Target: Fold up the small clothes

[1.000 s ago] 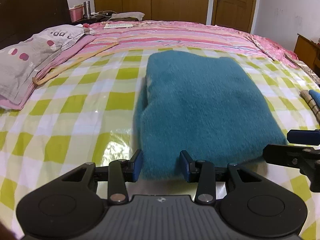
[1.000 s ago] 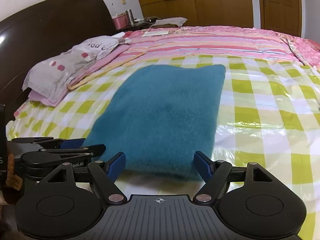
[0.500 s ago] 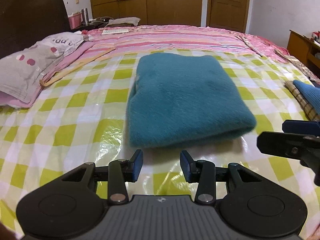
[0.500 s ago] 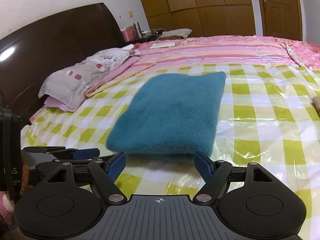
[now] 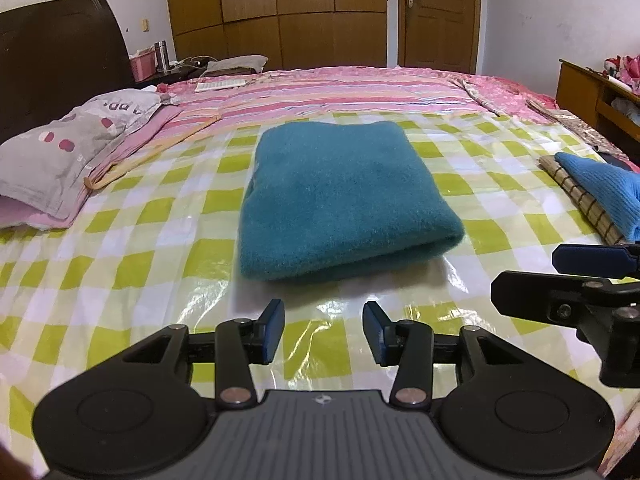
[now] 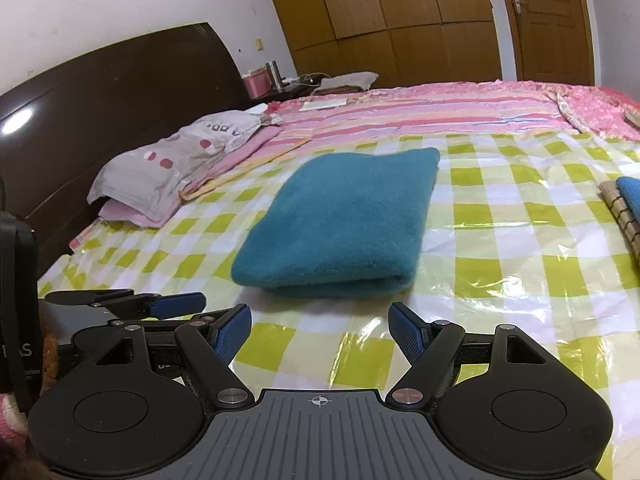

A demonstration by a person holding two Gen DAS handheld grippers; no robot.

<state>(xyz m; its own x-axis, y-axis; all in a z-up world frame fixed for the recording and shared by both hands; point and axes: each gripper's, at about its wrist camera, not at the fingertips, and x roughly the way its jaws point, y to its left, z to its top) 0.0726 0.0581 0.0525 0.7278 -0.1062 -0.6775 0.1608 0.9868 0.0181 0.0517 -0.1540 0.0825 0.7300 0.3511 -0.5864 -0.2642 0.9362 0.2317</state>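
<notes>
Both grippers back from teal garment [image 5: 344,200]

Home bedroom: bed [image 5: 120,280], pillow [image 5: 68,152], headboard [image 6: 100,92], wooden wardrobe [image 5: 276,12].

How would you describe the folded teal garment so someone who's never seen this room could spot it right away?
Start at the bed with the yellow-and-white checked plastic sheet. In the middle of that sheet lies the teal garment, a thick fuzzy rectangle folded flat. Unlike the brighter blue ribbed knit at the right edge, it is darker, plush, and lies alone.
</notes>
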